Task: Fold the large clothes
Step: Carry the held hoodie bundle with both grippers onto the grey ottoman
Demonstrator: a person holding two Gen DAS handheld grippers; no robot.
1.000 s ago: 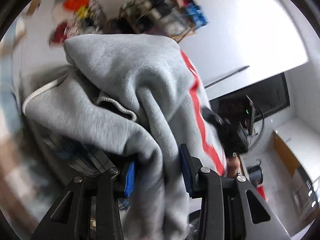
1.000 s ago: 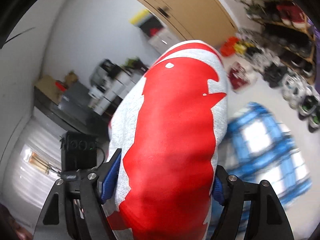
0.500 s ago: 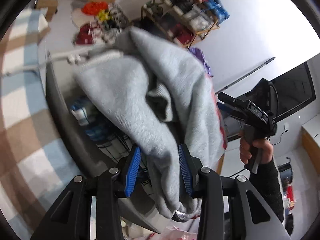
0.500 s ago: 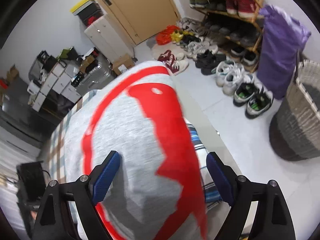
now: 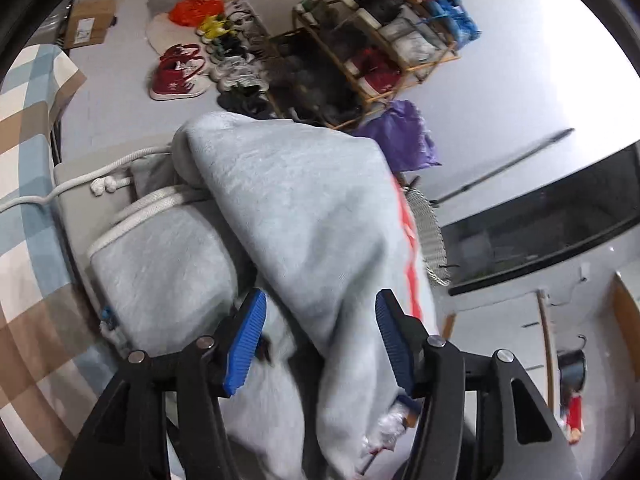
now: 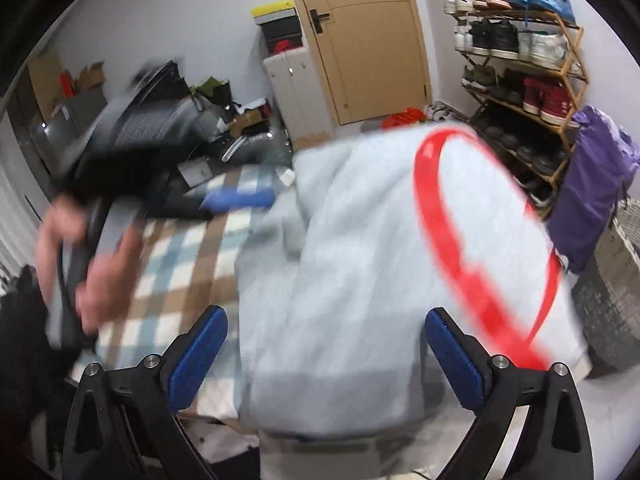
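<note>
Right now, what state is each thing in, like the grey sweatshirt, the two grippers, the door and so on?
Grey hoodie: bunched and partly folded, lying at the edge of the checked cover.
Left gripper: jaws opening, hoodie fabric between them.
Right gripper: jaws opening wide, hoodie between them, pads clear of it.
Drawcord: loose, trailing over the checked cover.
Door: closed.
Shoe rack: full of shoes.

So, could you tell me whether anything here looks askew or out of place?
Yes: the grey hoodie sits bunched in a lump at the bed's edge, partly overhanging, with one drawcord trailing across the checked cover. Shoes lie loose on the floor beside the rack.
</note>
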